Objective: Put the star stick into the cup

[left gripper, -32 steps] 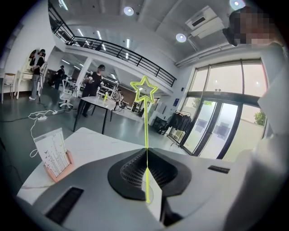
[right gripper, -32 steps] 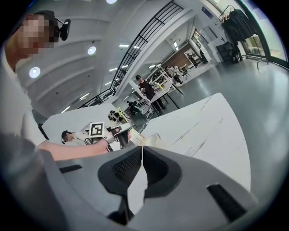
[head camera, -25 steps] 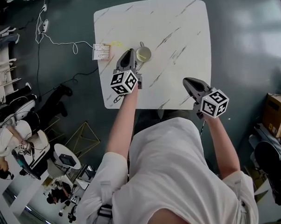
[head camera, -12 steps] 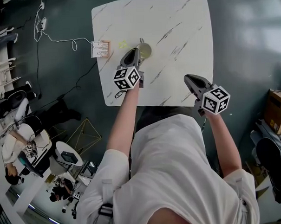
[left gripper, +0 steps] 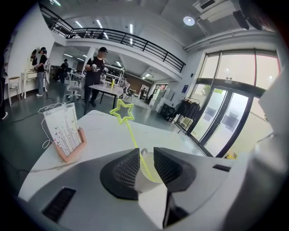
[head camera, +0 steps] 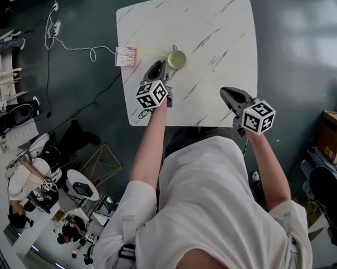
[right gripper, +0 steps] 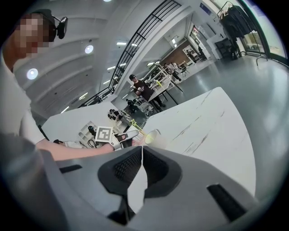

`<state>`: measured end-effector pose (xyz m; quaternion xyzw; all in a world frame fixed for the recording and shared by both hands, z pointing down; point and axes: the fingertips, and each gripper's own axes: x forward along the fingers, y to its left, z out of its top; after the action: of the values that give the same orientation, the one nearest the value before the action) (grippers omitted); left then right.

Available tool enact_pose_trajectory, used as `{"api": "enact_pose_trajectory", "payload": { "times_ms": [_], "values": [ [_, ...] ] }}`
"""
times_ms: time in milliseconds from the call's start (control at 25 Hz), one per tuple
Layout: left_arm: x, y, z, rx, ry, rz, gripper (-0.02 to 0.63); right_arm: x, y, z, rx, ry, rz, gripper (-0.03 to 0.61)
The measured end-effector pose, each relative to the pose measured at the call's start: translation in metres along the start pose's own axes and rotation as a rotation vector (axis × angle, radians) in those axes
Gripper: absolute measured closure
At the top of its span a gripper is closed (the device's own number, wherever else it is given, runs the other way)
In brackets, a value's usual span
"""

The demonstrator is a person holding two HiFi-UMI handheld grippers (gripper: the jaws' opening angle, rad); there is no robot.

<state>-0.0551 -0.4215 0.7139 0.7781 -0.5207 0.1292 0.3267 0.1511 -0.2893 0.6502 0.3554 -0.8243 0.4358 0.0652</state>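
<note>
The thin yellow star-topped stick stands leaning in the small white cup. The left gripper is spread around it, gripping nothing. The right gripper is pressed together, well apart. Clipping the leaning stick on withdrawal could tip the cup.

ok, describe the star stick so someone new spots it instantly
Start at the white marble table and find the pale cup ahead of the left tool. The star stick leans out of it: a thin yellow-green rod with an outline star on top, unlike the pink card stand beside it.
</note>
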Motion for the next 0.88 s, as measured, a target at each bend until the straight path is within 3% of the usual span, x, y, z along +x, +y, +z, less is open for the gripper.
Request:
{"api": "enact_pose_trajectory", "payload": {
  "times_ms": [480, 880],
  "values": [
    [-0.072, -0.017, 0.006, 0.011, -0.038, -0.107, 0.538, -0.018, 0.063, -0.018, -0.071, -0.044, -0.029, 0.551],
    [-0.189, -0.015, 0.008, 0.004, -0.127, -0.117, 0.589, -0.033, 0.129, -0.050, -0.151, -0.072, -0.055, 0.551]
  ]
}}
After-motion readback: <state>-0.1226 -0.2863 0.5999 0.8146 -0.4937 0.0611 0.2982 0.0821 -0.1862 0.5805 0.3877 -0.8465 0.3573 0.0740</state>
